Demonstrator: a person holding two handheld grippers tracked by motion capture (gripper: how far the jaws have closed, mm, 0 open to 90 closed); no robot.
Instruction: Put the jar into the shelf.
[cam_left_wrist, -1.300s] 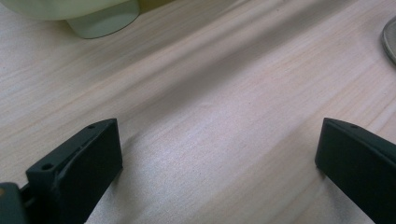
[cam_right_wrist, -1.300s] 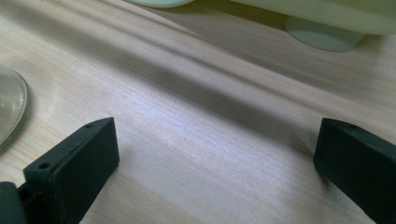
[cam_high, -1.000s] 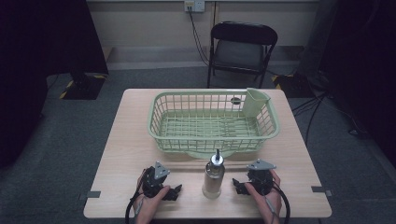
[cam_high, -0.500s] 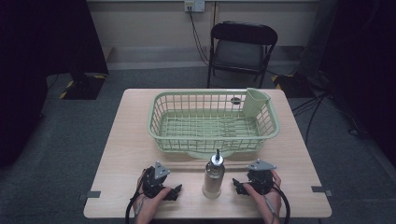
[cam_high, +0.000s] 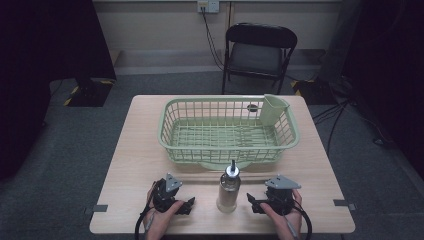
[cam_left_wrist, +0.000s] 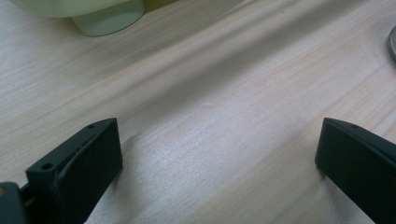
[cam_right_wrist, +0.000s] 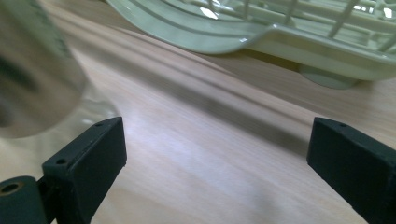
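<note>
High view: table with a green dish basket across the far half, cutlery cup clipped in its 2 o'clock corner. Steel bottle with a pour spout stands upright at the near edge, 6 o'clock from the basket, apart from it.

Left gripper rests on the tabletop at the bottle's 9 o'clock, right gripper at its 3 o'clock. Both point inward at the bottle; neither touches it.

Left gripper view: jaws spread wide, bare wood between them, one of the basket's feet at 11 o'clock, a sliver of the bottle's base at the 3 o'clock edge.

Right gripper view: jaws also spread wide and holding nothing, bottle body blurred at 10 o'clock just outside the near jaw, basket's drain lip at 1 o'clock.

Judgement: pre-grasp, nothing picked up yet. Likely job is getting the bottle into the basket.

Next move calls for:
- one gripper, right looks closer, swinging round so the bottle body sits between its jaws
- a grip low on the body, not on the spout; the bottle is tall and narrow, so a side nudge could tip it
- a lift high enough to clear the basket rim
</note>
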